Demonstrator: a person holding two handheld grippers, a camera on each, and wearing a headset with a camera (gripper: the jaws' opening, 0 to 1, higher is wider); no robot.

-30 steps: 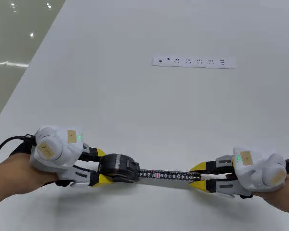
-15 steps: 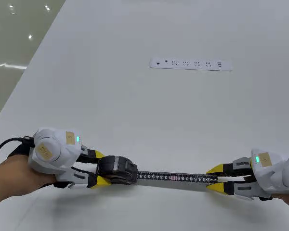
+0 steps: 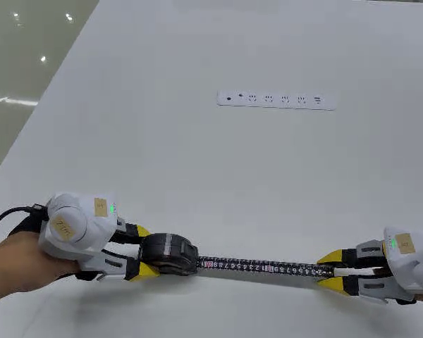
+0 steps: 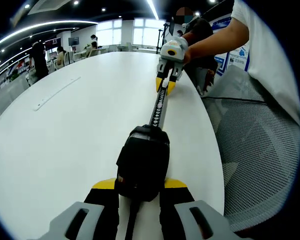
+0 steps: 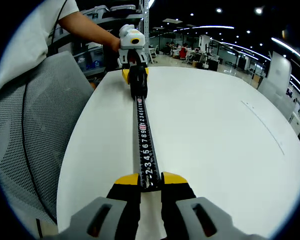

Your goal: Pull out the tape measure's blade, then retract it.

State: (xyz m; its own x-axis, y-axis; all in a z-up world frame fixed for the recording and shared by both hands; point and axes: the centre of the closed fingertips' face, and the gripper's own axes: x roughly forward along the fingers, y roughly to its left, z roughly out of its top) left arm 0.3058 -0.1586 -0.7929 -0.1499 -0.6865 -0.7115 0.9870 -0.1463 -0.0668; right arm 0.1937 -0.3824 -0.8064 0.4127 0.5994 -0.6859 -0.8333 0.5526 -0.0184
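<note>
The black tape measure case (image 3: 169, 253) rests on the white table (image 3: 197, 162) at the near left, and my left gripper (image 3: 142, 251) is shut on it; in the left gripper view the case (image 4: 143, 162) sits between the yellow-tipped jaws. Its dark numbered blade (image 3: 261, 267) runs out to the right, flat above the table. My right gripper (image 3: 331, 270) is shut on the blade's end. In the right gripper view the blade (image 5: 143, 140) stretches from my right gripper (image 5: 150, 181) back to the case (image 5: 138, 80).
A white power strip (image 3: 276, 100) lies flat farther back on the table. The table's left edge (image 3: 35, 116) drops to a glossy floor. A grey mesh chair (image 5: 25, 130) stands beside the table's near edge. People sit far off in the room.
My right gripper has moved to the right with the blade's end, drawing out more blade. The left gripper and the case have stayed almost in place.
</note>
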